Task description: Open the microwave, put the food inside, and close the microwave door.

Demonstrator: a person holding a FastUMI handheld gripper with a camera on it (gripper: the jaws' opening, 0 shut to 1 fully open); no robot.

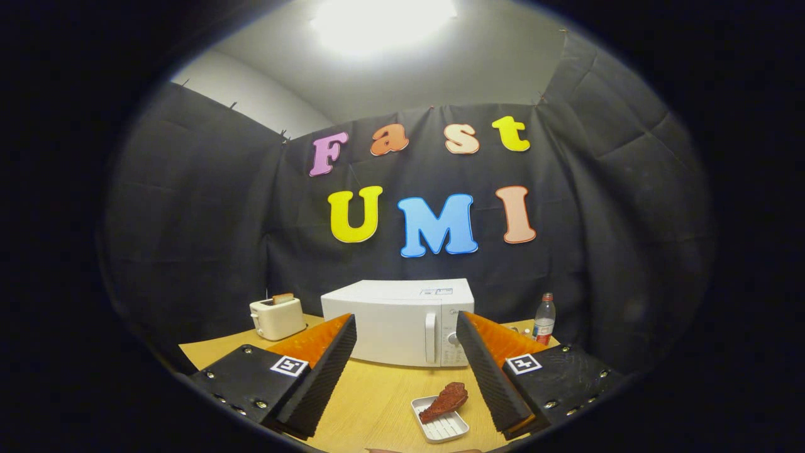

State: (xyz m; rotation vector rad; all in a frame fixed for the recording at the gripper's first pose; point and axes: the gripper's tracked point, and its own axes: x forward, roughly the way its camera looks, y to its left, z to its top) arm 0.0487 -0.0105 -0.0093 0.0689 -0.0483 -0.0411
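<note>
In the gripper view we see our gripper (pixel 406 368) with its fingers spread wide and nothing between them, raised above the wooden table (pixel 377 396). The white microwave (pixel 399 321) stands beyond the fingers with its door shut and its upright handle (pixel 431 338) beside the control knobs. Nearer to us than the microwave, a drumstick-shaped piece of food (pixel 445 401) lies on a small white ribbed tray (pixel 443 428). We judge the tray light and stiff, best pinched at its rim; the handle looks rigid, good for hooking. Left of the microwave sits a toaster (pixel 277 316), to its right a bottle (pixel 544 319). The microwave's lower corners are hidden behind our fingers, and something at the table's near edge is unclear.
</note>
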